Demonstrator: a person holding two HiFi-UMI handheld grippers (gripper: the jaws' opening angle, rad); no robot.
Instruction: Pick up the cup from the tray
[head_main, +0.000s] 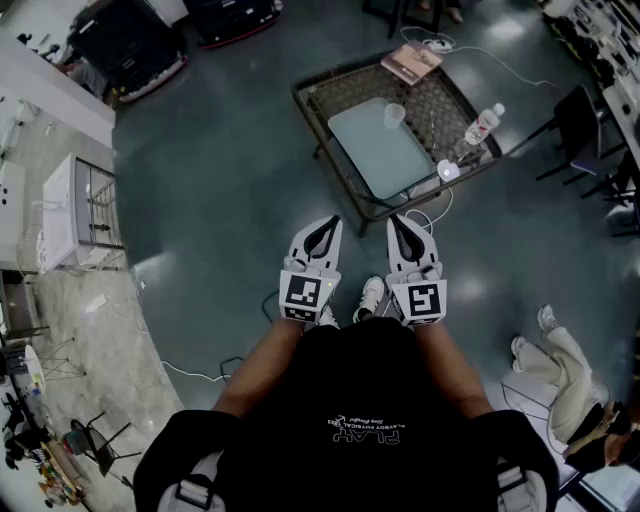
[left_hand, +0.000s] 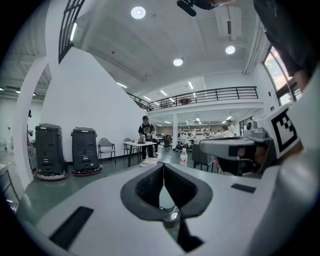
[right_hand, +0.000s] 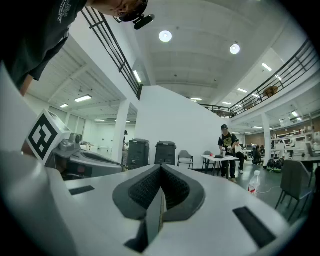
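Left gripper (head_main: 328, 224) clenched, empty | right gripper (head_main: 397, 222) clenched, empty | cup (head_main: 395, 115) on tray (head_main: 375, 155), well ahead

Head cam: high, steeply down, table (head_main: 445, 105) well ahead. Gripper cams: low, behind own jaws, fwd across hall. Shared: bottle (head_main: 484, 124).

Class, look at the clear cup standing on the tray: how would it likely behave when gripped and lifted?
The cup looks like thin, see-through plastic, so it is probably light and easily squashed. It stands upright and seems empty, so a nudge may tip it.
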